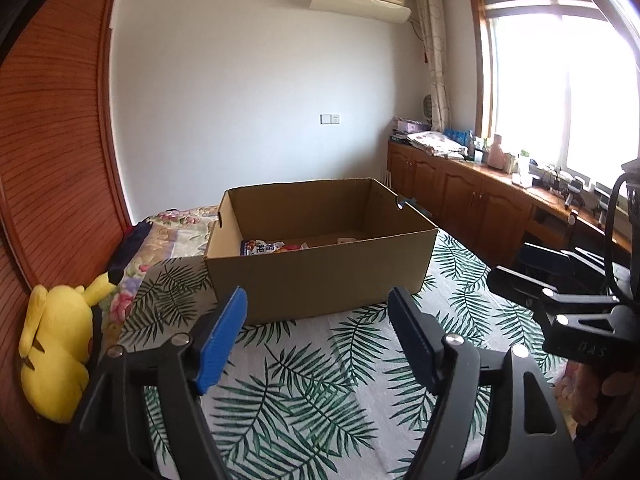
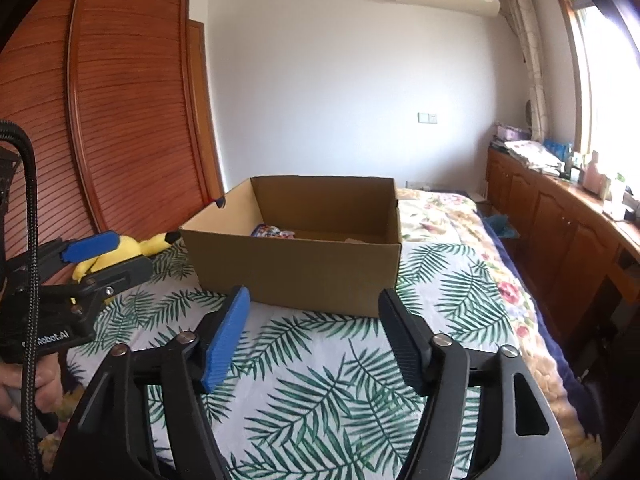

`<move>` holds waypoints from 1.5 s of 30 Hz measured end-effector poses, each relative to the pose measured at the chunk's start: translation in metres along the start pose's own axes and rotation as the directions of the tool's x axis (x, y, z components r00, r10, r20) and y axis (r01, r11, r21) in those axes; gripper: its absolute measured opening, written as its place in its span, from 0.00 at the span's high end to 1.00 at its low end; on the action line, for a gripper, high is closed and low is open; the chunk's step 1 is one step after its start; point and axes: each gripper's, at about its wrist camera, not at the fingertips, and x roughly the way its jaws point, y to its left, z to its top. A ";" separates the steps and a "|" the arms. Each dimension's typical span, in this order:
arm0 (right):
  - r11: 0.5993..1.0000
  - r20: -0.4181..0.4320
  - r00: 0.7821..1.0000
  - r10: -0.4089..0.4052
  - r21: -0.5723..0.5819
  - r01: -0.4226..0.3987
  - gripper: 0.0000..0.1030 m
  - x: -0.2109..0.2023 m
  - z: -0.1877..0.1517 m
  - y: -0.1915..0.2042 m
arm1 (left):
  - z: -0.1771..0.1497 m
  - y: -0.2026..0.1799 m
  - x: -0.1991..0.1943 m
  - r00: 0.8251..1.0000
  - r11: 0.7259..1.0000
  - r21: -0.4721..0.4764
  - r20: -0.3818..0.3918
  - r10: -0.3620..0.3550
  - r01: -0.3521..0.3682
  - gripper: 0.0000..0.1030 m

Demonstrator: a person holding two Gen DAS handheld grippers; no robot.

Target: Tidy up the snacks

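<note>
While both grippers hover above the bed (image 1: pixel 320 380), neither grasps anything: the left gripper (image 1: pixel 316 320) has its blue-padded fingers (image 1: pixel 222 338) spread wide, and the right gripper (image 2: pixel 314 318) is equally released. An open cardboard box (image 1: pixel 320 276) sits on the palm-leaf sheet just beyond the fingertips. Snack packets (image 1: pixel 262 247) lie on its floor toward the left wall; only their tops clear the rim, so their number is hard to judge, perhaps two or three. A yellow plush toy (image 1: pixel 56 344) rests at the bed's left edge against the wooden wardrobe (image 1: pixel 52 128). Cabinets (image 1: pixel 480 200) run under the window (image 1: pixel 560 92).
</note>
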 end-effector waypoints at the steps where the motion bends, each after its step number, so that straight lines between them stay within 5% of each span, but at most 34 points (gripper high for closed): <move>1: 1.000 0.007 1.000 -0.005 -0.001 0.005 0.27 -0.003 -0.001 0.001 | -0.001 0.000 -0.002 1.000 1.000 -0.006 0.007 0.009 -0.009 0.24; 6: 1.000 0.034 0.999 -0.022 -0.003 0.022 0.13 -0.014 -0.007 0.004 | -0.014 -0.001 -0.017 0.997 0.998 0.007 0.052 0.058 -0.059 0.14; 17: 0.999 0.063 0.997 -0.037 0.024 0.035 0.00 -0.034 -0.033 0.012 | -0.032 0.002 -0.035 0.995 0.997 -0.011 0.061 0.083 -0.082 0.02; 45: 0.990 0.080 0.989 -0.122 0.075 0.116 0.00 -0.060 -0.060 0.008 | -0.066 0.005 -0.042 0.996 0.995 -0.065 0.034 0.084 -0.082 0.01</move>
